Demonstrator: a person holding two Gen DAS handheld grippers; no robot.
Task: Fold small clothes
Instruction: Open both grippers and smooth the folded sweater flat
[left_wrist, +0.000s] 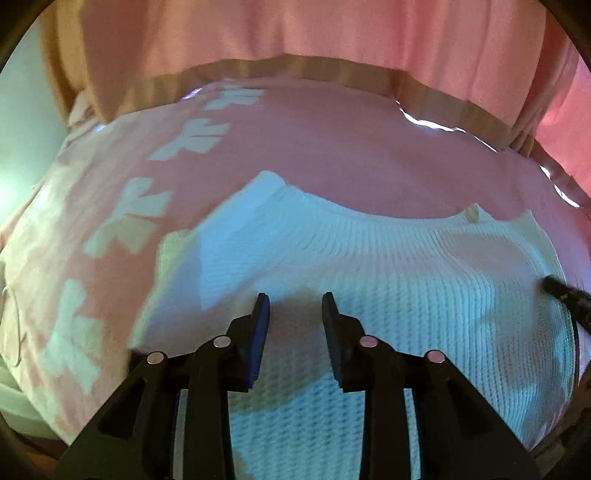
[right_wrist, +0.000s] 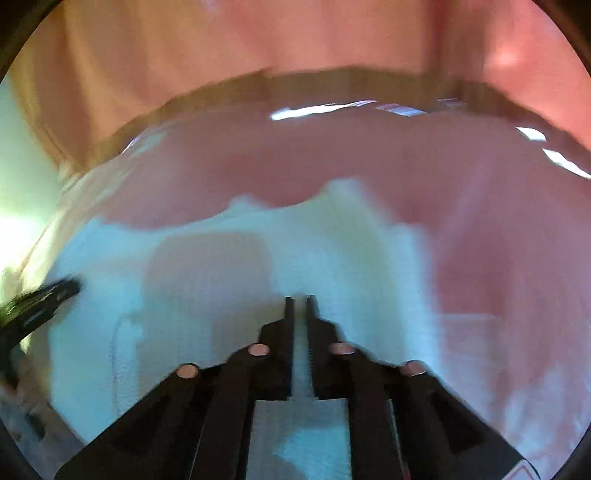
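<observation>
A white ribbed knit sweater (left_wrist: 388, 266) lies flat on a pink cloth-covered surface (left_wrist: 332, 147), its neckline on the far side. My left gripper (left_wrist: 295, 299) hovers over the sweater's near left part. Its jaws stand open and only the knit lies below the gap. The tip of the right gripper (left_wrist: 557, 291) pokes in at the right edge of that view. In the blurred right wrist view, my right gripper (right_wrist: 300, 300) is low over the sweater (right_wrist: 221, 266). Its fingers are closed to a narrow slit, and a thin strip of knit shows in it. The left gripper's tip (right_wrist: 55, 291) enters at the left.
The pink cloth carries a row of pale bow-shaped prints (left_wrist: 129, 221) along the left. A brown band (left_wrist: 295, 70) edges the far side, with a pink drape (left_wrist: 295, 29) beyond it. Shiny glints (right_wrist: 321, 109) mark the far rim.
</observation>
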